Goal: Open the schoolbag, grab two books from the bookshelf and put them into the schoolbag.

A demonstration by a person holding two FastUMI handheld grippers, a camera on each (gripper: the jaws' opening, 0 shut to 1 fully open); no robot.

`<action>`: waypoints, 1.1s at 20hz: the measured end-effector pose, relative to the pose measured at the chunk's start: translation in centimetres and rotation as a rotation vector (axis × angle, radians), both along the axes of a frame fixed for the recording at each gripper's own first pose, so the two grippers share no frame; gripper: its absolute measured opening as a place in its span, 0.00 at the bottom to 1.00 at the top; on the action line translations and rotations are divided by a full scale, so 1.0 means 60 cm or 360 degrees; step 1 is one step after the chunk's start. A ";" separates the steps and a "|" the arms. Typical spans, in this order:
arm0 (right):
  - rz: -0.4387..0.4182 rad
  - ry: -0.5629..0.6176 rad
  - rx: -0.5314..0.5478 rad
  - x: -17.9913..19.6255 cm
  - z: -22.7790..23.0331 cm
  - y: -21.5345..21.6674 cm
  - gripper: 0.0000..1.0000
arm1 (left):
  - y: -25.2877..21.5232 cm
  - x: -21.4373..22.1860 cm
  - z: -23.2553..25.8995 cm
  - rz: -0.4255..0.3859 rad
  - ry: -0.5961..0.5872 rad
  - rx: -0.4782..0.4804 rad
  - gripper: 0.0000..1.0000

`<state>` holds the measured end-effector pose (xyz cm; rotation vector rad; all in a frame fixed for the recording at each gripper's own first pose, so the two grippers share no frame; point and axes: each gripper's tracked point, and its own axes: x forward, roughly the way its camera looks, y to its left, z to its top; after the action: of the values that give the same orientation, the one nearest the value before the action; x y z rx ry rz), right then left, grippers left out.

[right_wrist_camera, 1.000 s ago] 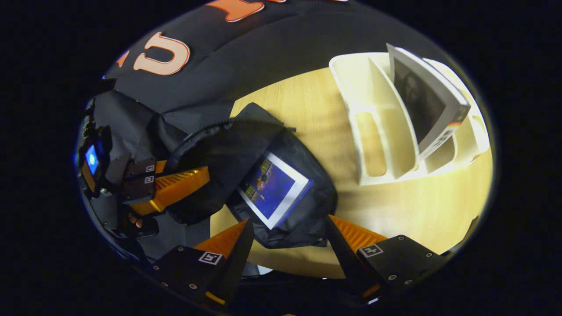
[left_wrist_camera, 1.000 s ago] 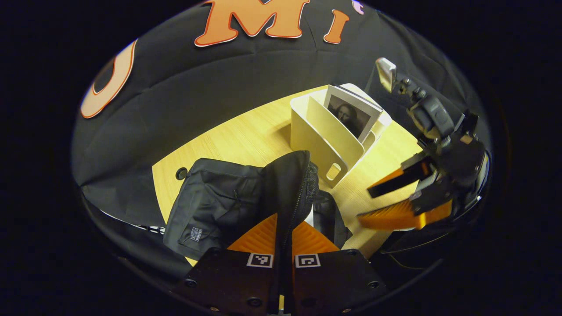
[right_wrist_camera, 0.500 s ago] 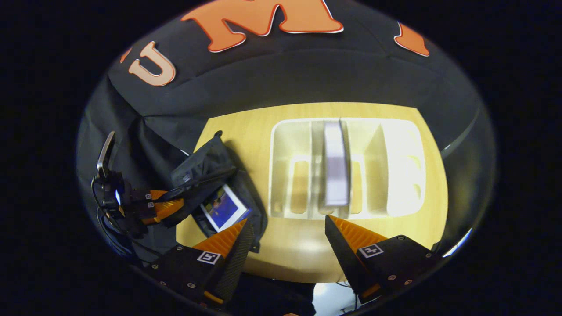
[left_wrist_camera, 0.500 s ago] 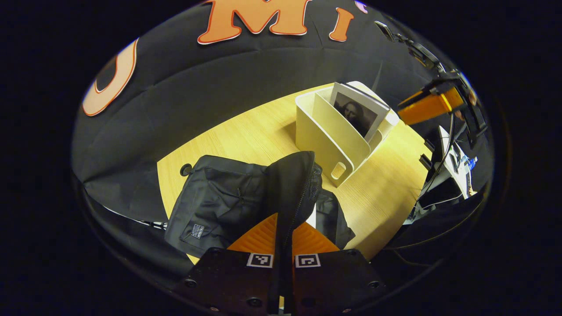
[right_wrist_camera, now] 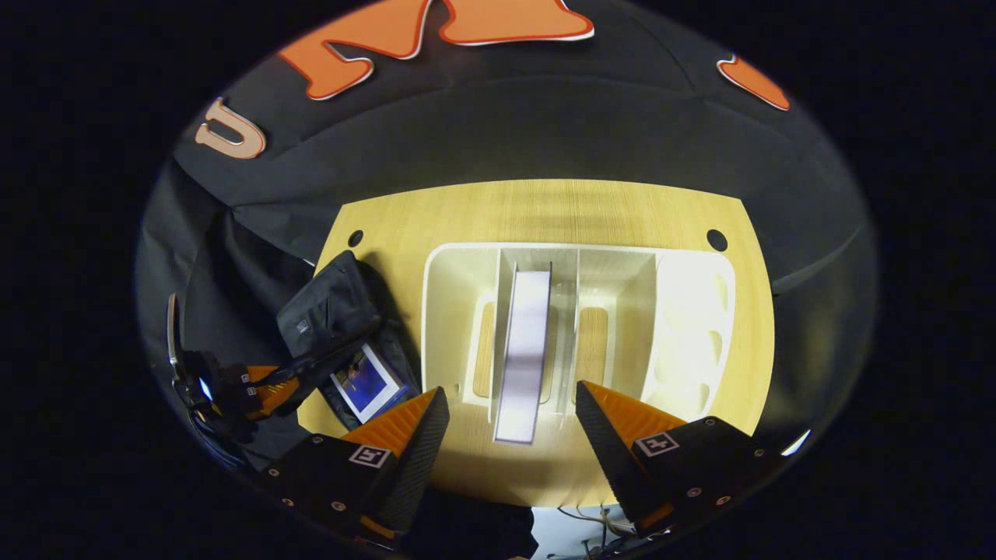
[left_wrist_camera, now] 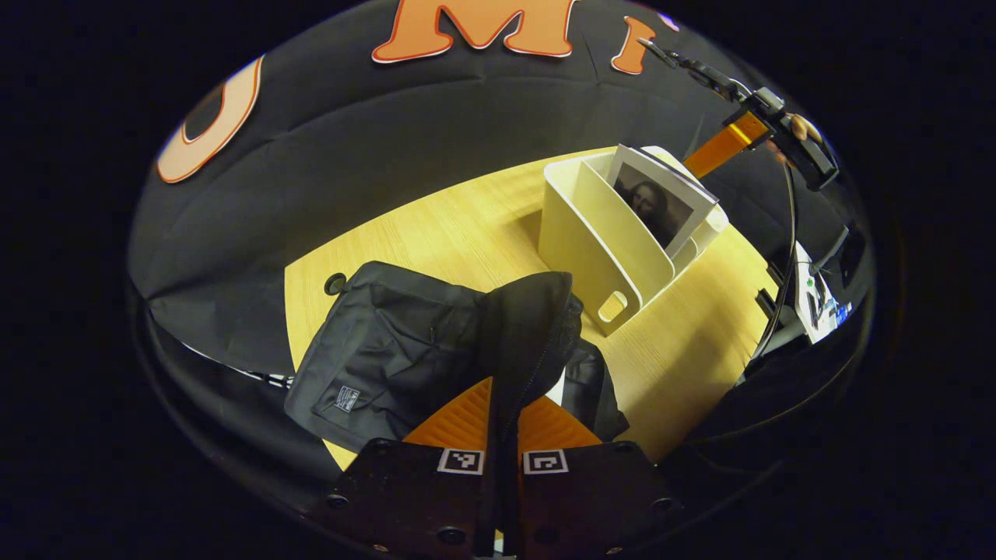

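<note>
On the left of the worktop [right_wrist_camera: 545, 206], we keep our left gripper [left_wrist_camera: 506, 416] with its jaws clamped on the zippered flap of the black schoolbag [left_wrist_camera: 389, 354], lifting it so the mouth stays open over the blue-covered book [right_wrist_camera: 364, 383] lying inside. Further right, we hold our right gripper [right_wrist_camera: 510, 412] above the white bookshelf [right_wrist_camera: 692, 311], jaws wide apart and straddling the top edge of the portrait-covered book [right_wrist_camera: 525, 350] standing in a middle slot, which we judge is the lineup for taking the second book.
</note>
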<state>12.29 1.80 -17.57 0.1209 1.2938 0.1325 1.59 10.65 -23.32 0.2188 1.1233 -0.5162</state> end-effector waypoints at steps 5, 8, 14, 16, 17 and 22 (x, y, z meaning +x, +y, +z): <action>0.0012 0.0107 -0.0045 0.036 -0.066 -0.001 0.98 | 0.001 -0.007 -0.006 0.0054 0.0032 0.0014 0.05; 0.0013 0.0149 -0.0075 0.045 -0.093 0.003 0.97 | 0.003 -0.003 -0.012 0.0074 0.0049 0.0016 0.05; 0.0011 0.0246 -0.0072 0.032 -0.128 0.016 0.72 | 0.005 -0.001 -0.011 0.0083 0.0051 0.0035 0.04; -0.0014 0.0254 -0.0118 0.035 -0.128 -0.002 0.69 | 0.006 0.000 -0.010 0.0083 0.0044 0.0030 0.05; -0.0047 0.0249 -0.0150 0.036 -0.127 -0.005 0.40 | 0.004 -0.001 -0.010 0.0086 0.0046 0.0023 0.05; -0.0133 0.0242 -0.0170 0.025 -0.105 -0.012 0.39 | 0.014 -0.005 -0.009 0.0071 0.0021 -0.0004 0.05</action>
<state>13.78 1.08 -23.84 0.0950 1.4422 -0.0180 1.30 11.47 -23.84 0.1880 1.1376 -0.4799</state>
